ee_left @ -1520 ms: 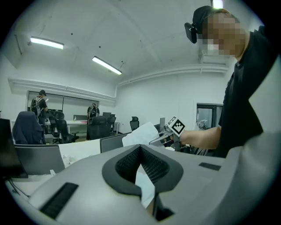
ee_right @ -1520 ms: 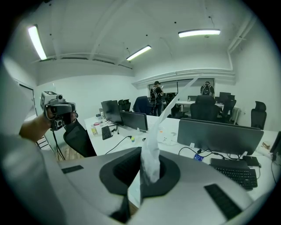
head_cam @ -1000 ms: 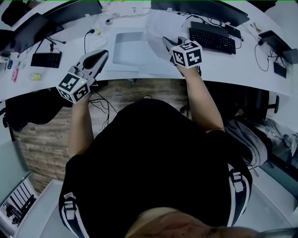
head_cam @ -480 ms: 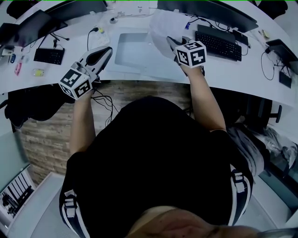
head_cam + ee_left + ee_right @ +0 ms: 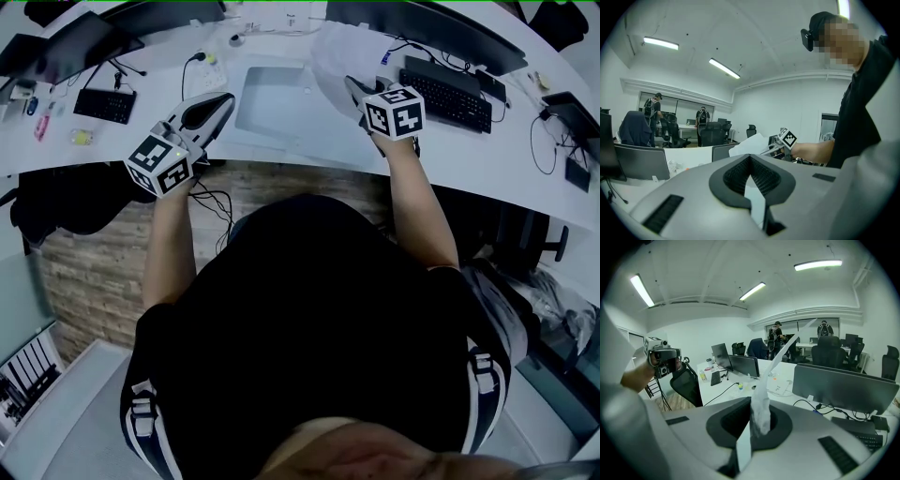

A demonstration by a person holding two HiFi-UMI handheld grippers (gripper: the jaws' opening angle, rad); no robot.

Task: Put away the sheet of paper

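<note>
Jutting from right tool (image 5: 756,430): paper (image 5: 762,405)

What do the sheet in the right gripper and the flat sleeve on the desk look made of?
Sheet: thin white paper, matte; it bends and creases where the right gripper pinches it.
Sleeve: probably translucent plastic, smooth; the desk shows faintly through it.

Thin, matt, creased paper sheet (image 5: 761,411); smooth white desk (image 5: 450,141).

- An open-plan office: a long curved white surface (image 5: 487,164) carries monitors (image 5: 422,23), keyboards (image 5: 452,94) and cables (image 5: 547,141).
- Swivel chairs (image 5: 712,133) stand at further desks, with people (image 5: 701,117) among them.
- Strip lights (image 5: 724,68) line the white ceiling.
</note>
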